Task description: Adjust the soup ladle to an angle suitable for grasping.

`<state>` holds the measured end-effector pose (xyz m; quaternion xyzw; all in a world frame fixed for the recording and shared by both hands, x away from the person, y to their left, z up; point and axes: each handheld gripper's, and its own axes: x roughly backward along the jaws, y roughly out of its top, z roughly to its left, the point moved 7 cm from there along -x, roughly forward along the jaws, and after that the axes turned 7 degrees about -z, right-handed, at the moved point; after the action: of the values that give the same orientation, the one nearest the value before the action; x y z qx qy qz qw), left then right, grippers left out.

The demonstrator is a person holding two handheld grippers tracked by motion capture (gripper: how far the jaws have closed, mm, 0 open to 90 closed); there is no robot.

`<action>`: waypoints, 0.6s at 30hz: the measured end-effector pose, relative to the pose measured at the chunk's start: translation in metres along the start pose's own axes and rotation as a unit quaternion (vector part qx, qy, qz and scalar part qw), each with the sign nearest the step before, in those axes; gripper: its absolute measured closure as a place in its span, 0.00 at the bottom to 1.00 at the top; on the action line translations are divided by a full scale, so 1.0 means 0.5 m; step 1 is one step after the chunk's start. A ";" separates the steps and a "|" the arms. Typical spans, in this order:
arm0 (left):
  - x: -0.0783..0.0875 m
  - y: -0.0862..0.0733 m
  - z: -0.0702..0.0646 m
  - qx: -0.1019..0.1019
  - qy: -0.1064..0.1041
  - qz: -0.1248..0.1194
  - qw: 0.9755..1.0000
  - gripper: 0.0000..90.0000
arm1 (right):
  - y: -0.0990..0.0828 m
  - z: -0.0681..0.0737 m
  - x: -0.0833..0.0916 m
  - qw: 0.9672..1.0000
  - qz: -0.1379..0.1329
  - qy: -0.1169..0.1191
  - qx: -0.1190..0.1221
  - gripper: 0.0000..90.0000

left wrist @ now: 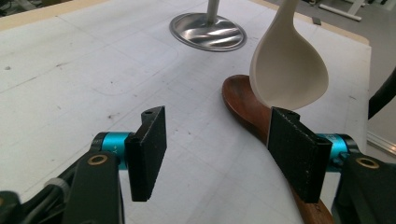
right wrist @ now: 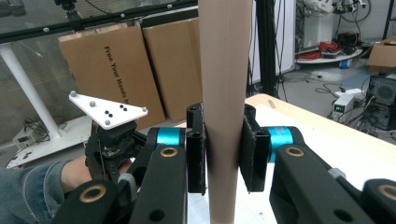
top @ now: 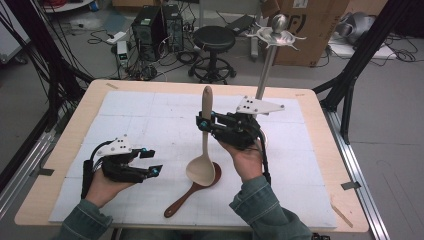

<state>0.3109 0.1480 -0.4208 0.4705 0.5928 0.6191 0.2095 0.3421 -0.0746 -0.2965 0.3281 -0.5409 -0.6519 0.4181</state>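
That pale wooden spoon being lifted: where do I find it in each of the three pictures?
High view: the pale wooden spoon stands upright at centre, its handle clamped in the right gripper.
Left gripper view: its bowl hangs upper right, above the dark spoon.
Right gripper view: its handle runs top to bottom through the middle, pinched between the jaws.
Shared landmark: the white table mat.

The left gripper [left wrist: 212, 154] is hovering over the white mat [left wrist: 70, 74] with its jaws standing apart and nothing between them. A dark spoon [left wrist: 245, 105] is lying on the mat, passing under the right jaw. A pale spoon [left wrist: 289, 65] is hanging bowl-down just above the dark bowl. A metal base [left wrist: 208, 31] is standing farther back.
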 end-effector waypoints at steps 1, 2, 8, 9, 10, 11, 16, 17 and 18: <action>0.000 0.000 0.001 0.001 0.002 -0.001 1.000 0.42 | 0.001 -0.001 0.002 1.000 0.000 0.003 0.003 0.84; 0.000 0.000 0.002 -0.001 0.003 -0.001 1.000 0.41 | 0.002 -0.002 0.003 1.000 0.001 0.003 0.007 0.84; 0.001 -0.003 0.007 0.002 0.008 0.001 1.000 0.40 | 0.011 -0.008 0.014 1.000 0.002 0.009 0.014 0.84; 0.001 -0.003 0.009 0.001 0.009 0.000 1.000 0.39 | 0.014 -0.010 0.017 1.000 0.003 0.008 0.017 0.84; 0.001 -0.004 0.009 0.003 0.010 -0.001 1.000 0.39 | 0.016 -0.012 0.019 1.000 0.004 0.007 0.019 0.84; 0.002 -0.004 0.010 0.003 0.009 0.000 1.000 0.39 | 0.019 -0.015 0.022 1.000 0.005 0.006 0.021 0.84; 0.002 -0.005 0.012 0.004 0.010 0.001 1.000 0.38 | 0.032 -0.027 0.038 1.000 0.003 -0.002 0.025 0.84; 0.002 -0.005 0.013 0.004 0.012 0.001 1.000 0.38 | 0.034 -0.029 0.041 1.000 0.003 -0.003 0.025 0.84; 0.002 -0.006 0.013 0.004 0.012 0.001 1.000 0.38 | 0.036 -0.031 0.043 1.000 0.004 -0.003 0.026 0.84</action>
<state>0.3151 0.1527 -0.4240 0.4639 0.5973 0.6229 0.2000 0.3499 -0.1020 -0.2816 0.3348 -0.5597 -0.6373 0.4105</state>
